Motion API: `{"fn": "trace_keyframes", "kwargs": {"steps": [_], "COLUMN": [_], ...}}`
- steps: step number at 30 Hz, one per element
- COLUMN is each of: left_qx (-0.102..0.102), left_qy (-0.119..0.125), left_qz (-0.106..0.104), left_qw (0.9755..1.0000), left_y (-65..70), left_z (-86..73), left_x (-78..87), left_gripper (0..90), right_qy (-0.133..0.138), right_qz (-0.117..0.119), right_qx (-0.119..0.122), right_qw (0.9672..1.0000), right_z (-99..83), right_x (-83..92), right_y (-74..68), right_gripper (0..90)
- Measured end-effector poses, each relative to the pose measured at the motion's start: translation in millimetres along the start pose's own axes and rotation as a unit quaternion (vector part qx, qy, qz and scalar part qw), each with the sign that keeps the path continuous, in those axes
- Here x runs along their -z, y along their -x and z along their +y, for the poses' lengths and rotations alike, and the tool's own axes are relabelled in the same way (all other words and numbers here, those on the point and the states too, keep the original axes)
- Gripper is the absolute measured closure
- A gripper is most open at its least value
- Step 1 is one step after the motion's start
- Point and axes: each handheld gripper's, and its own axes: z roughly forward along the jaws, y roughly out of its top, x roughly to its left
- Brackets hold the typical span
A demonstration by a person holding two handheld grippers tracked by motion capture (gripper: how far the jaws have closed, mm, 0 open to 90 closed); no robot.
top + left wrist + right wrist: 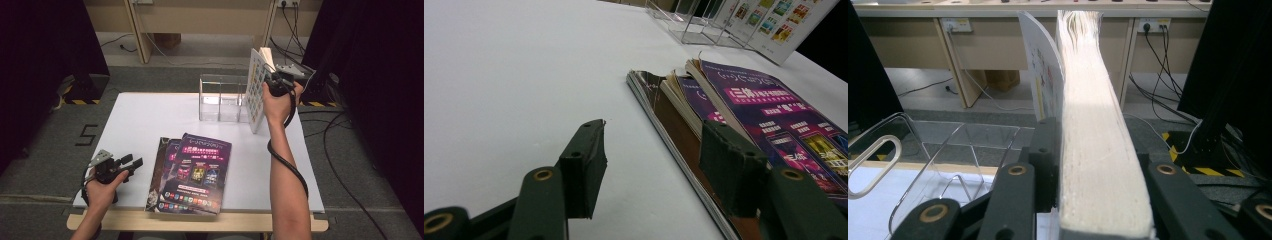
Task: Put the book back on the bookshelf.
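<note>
A: Where is the thick book [257, 90]?

B: It stands upright on its bottom edge at the far right of the white table [145, 120], just beside the clear acrylic rack [220, 97]. Its glossy white cover carries a grid of small coloured pictures.

A: And the right gripper [273, 80]?

B: It sits at the book's top. In the right gripper view the cream, finely ribbed block of pages [1100, 150] runs up between the two black jaws; the front cover [1040, 70] curls away to the left. Whether the pads press on it I cannot tell.

A: The left gripper [131, 163]?

B: Spread wide with nothing between the jaws, low over the matte tabletop at the near left.

A: What lies beside it?

B: A fanned stack of magazines [192, 172], flat, with shiny purple and black covers. In the left gripper view their layered paper edges [684, 95] face the jaws.
</note>
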Motion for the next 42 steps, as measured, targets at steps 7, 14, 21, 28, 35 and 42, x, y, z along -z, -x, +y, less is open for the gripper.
{"fn": "trace_keyframes", "kwargs": {"steps": [7, 14, 21, 28, 35, 42], "left_qx": [0.0, -0.001, -0.002, -0.003, -0.003, -0.003], "left_qy": [0.0, -0.001, -0.002, -0.003, -0.002, -0.003], "left_qz": [0.0, -0.001, -0.002, -0.002, -0.003, -0.003], "left_qw": [1.0, 1.0, 1.0, 1.0, 1.0, 1.0], "left_y": [0.1, 0.8, 1.3, 2.0, 2.2, 2.7], "left_z": [0.0, -0.1, -0.4, -0.4, -0.3, -0.5], "left_x": [0.1, -0.3, -1.1, -1.3, -1.2, -1.7], "left_gripper": [43.2, 43.2, 43.2, 43.2, 43.2, 43.2], "right_qy": [-0.001, -0.008, -0.012, -0.013, -0.013, -0.01], "right_qz": [0.003, 0.01, 0.018, 0.021, 0.025, 0.026], "right_qx": [0.001, 0.0, -0.001, 0.0, 0.001, 0.001], "right_qw": [1.0, 0.9999, 0.9998, 0.9997, 0.9996, 0.9996], "right_z": [-0.9, -2.0, -4.1, -5.7, -8.2, -11.6], "right_x": [0.7, 1.5, 4.0, 8.1, 14.2, 21.2], "right_y": [1.0, 2.0, 3.9, 3.6, 1.6, 1.9], "right_gripper": [68.0, 63.7, 61.6, 61.0, 60.8, 60.8]}}
